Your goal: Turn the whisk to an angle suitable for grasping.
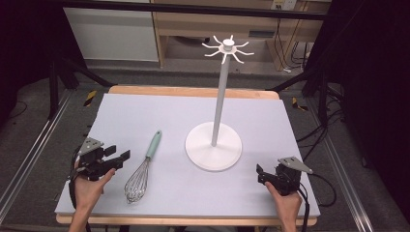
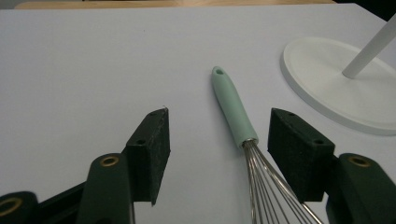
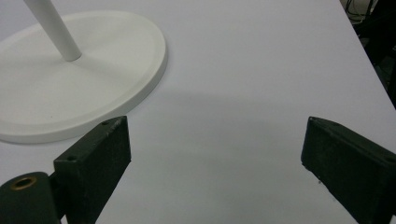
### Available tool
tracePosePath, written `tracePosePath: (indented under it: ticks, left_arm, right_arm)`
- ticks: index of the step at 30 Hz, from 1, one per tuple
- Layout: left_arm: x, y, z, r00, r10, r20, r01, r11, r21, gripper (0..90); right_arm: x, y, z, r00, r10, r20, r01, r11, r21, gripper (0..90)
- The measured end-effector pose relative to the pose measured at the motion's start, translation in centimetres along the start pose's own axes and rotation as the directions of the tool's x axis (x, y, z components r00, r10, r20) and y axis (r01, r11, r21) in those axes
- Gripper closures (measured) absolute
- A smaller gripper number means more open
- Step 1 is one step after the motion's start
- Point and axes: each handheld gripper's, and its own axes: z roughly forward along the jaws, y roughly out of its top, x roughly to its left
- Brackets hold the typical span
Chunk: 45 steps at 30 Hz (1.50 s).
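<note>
A whisk (image 1: 143, 169) with a mint-green handle and steel wires lies flat on the white mat, left of centre. In the left gripper view the whisk (image 2: 234, 112) points away, its handle between the lines of the two jaws but untouched. My left gripper (image 1: 118, 155) hovers open just left of the whisk. A white hook stand (image 1: 213, 145) with a round base, a tall pole and a ring of hooks on top rises at the middle. My right gripper (image 1: 259, 175) stands open at the front right, near the stand's base (image 3: 79, 74), with nothing between its jaws.
The white mat (image 1: 145, 111) covers a wooden table whose edge shows at the back. Black frame rails and cables run along both sides of the table. Shelving stands beyond the far edge.
</note>
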Motion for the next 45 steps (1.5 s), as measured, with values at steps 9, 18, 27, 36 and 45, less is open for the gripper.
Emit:
tracePosePath:
  ticks: [9, 18, 27, 36, 45]
  left_arm:
    - [-1.5, 1.6, 1.1, 0.9989, 0.045, 0.014, -0.045, 0.9988, 0.021, 38.0]
    - [-2.7, 3.1, 2.2, 0.9954, 0.094, 0.020, -0.095, 0.9942, 0.050, 37.4]
    - [-3.5, 4.2, 3.5, 0.9904, 0.137, 0.014, -0.138, 0.9856, 0.098, 38.2]
    - [-3.9, 4.7, 4.9, 0.9874, 0.158, 0.011, -0.158, 0.9771, 0.143, 39.5]
    - [-4.4, 4.5, 6.5, 0.9854, 0.170, 0.007, -0.168, 0.9684, 0.184, 41.2]
  right_arm:
    - [-0.4, 0.0, 0.0, 1.0000, 0.004, 0.008, -0.004, 1.000, 0.008, 8.7]
    - [-0.3, -0.1, 0.0, 0.9998, -0.011, 0.014, 0.011, 1.000, 0.010, 9.0]
    - [-0.2, -0.1, 0.0, 0.9997, -0.018, 0.019, 0.018, 1.000, 0.013, 9.0]
    - [-0.3, -0.1, 0.0, 0.9997, -0.014, 0.018, 0.014, 1.000, 0.013, 9.0]
    - [-0.3, -0.1, -0.1, 0.9998, -0.010, 0.014, 0.010, 1.000, 0.009, 9.1]
